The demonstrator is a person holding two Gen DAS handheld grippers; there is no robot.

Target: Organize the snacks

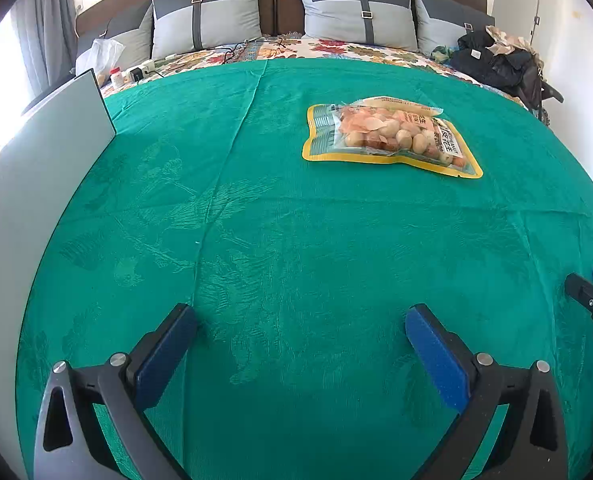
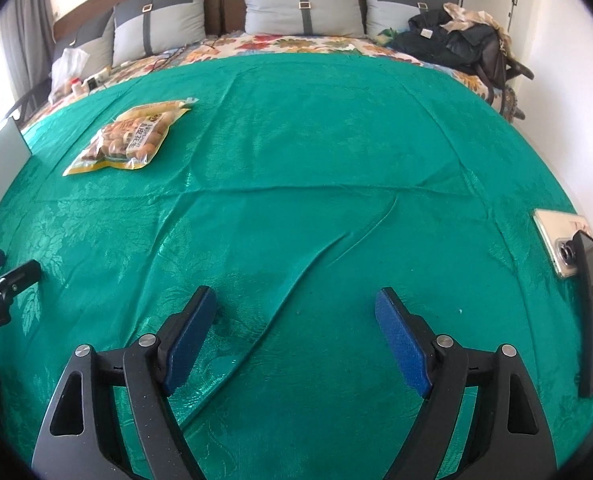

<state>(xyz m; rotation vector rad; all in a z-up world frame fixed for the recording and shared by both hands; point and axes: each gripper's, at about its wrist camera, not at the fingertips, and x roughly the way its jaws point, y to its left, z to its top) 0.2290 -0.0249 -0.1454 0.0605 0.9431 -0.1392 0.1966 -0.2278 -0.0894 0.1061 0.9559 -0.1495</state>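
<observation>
- The left hand-held gripper [image 1: 301,326] hangs over the green bedspread [image 1: 256,220] near the foot of the bed, jaws wide, nothing between them.
- The right hand-held gripper [image 2: 296,308] hangs beside it, jaws wide and empty.
- One snack bag [image 1: 390,136] lies flat on the bedspread around mid-bed, well apart from both.
- A white board [image 1: 36,168] stands at the bed's left edge.
- Two phones [image 2: 562,242] lie at its right edge.
- Pillows [image 1: 360,12] line the headboard.

A clear-fronted, yellow-edged plastic snack packet [image 1: 390,136] lies flat on the green patterned cloth [image 1: 280,240] covering the bed, ahead of both tools; grey fabric pillows [image 1: 360,12] stand behind it, a silver-cased phone [image 2: 558,240] far right.
</observation>
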